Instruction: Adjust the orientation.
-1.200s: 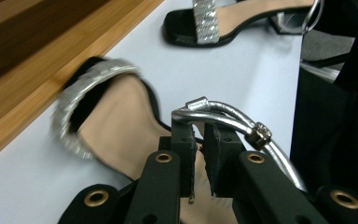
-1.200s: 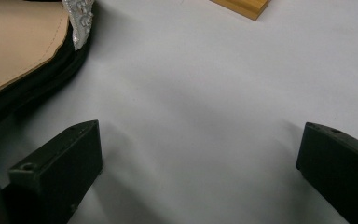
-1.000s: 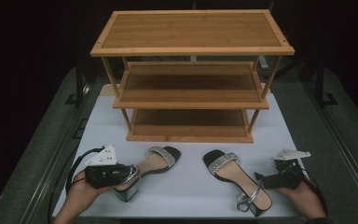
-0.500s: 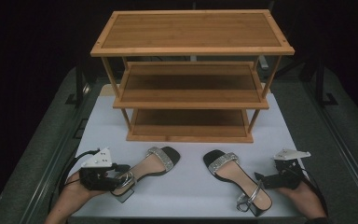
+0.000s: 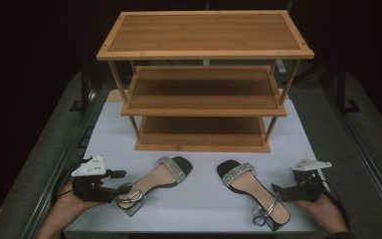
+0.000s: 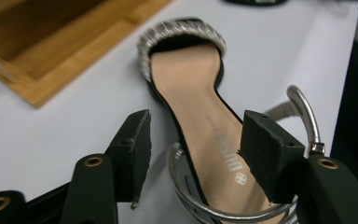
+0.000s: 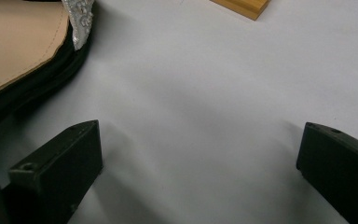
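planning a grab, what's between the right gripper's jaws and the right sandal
Bare white table lies between the open right gripper and the right sandal, in the right gripper view.

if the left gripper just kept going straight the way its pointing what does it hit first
Likely the heel end of the left sandal: the left gripper is open, its jaws either side of the heel and silver ankle strap, not yet closed.
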A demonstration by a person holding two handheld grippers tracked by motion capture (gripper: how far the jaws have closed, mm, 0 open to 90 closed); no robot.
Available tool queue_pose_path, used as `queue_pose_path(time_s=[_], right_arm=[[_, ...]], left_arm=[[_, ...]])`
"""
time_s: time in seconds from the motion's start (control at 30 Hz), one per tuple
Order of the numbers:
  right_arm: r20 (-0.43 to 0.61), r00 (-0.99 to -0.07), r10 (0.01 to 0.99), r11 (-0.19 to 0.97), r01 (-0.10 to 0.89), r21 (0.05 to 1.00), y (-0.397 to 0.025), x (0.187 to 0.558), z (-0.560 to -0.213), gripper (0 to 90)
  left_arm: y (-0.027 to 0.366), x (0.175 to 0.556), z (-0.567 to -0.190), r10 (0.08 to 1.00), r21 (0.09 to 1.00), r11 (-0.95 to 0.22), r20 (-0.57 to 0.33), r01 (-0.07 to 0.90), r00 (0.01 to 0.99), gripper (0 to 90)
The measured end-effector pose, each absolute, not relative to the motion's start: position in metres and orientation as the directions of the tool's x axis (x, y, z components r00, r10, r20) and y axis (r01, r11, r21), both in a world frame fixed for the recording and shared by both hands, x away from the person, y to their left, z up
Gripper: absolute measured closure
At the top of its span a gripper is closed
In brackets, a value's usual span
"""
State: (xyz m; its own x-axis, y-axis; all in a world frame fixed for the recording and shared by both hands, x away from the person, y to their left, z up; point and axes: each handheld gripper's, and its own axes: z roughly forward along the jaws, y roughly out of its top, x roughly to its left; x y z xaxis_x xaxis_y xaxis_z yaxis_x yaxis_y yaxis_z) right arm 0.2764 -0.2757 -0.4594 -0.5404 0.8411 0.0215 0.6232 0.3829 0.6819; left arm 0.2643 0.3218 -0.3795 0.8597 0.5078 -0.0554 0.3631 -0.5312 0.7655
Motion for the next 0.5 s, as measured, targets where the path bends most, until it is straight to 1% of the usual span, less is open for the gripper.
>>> queue_pose_path(time_s=[0.1,0.13,0.3,0.4,0.5], right_arm=[[0.021,-0.54,0.841,0.383,0.623,0.682,-0.276,0.276,-0.459,0.0],[0.023,-0.54,0.842,0.382,0.624,0.682,-0.276,0.276,-0.459,0.0],[0.024,-0.54,0.841,0.381,0.624,0.682,-0.276,0.276,-0.459,0.0],[0.024,-0.54,0.841,0.381,0.625,0.682,-0.276,0.276,-0.459,0.0],[0.024,-0.54,0.841,0.381,0.625,0.682,-0.276,0.277,-0.459,0.0]], left_arm=[[0.326,0.262,-0.377,0.532,0.783,-0.497,-0.067,0.375,0.844,39.3],[0.329,0.259,-0.377,0.558,0.791,-0.466,-0.084,0.396,0.825,37.4],[0.328,0.25,-0.382,0.596,0.793,-0.423,-0.121,0.438,0.794,32.7],[0.319,0.251,-0.385,0.61,0.79,-0.422,-0.115,0.444,0.784,30.8],[0.307,0.253,-0.389,0.605,0.781,-0.437,-0.111,0.446,0.788,30.1]])
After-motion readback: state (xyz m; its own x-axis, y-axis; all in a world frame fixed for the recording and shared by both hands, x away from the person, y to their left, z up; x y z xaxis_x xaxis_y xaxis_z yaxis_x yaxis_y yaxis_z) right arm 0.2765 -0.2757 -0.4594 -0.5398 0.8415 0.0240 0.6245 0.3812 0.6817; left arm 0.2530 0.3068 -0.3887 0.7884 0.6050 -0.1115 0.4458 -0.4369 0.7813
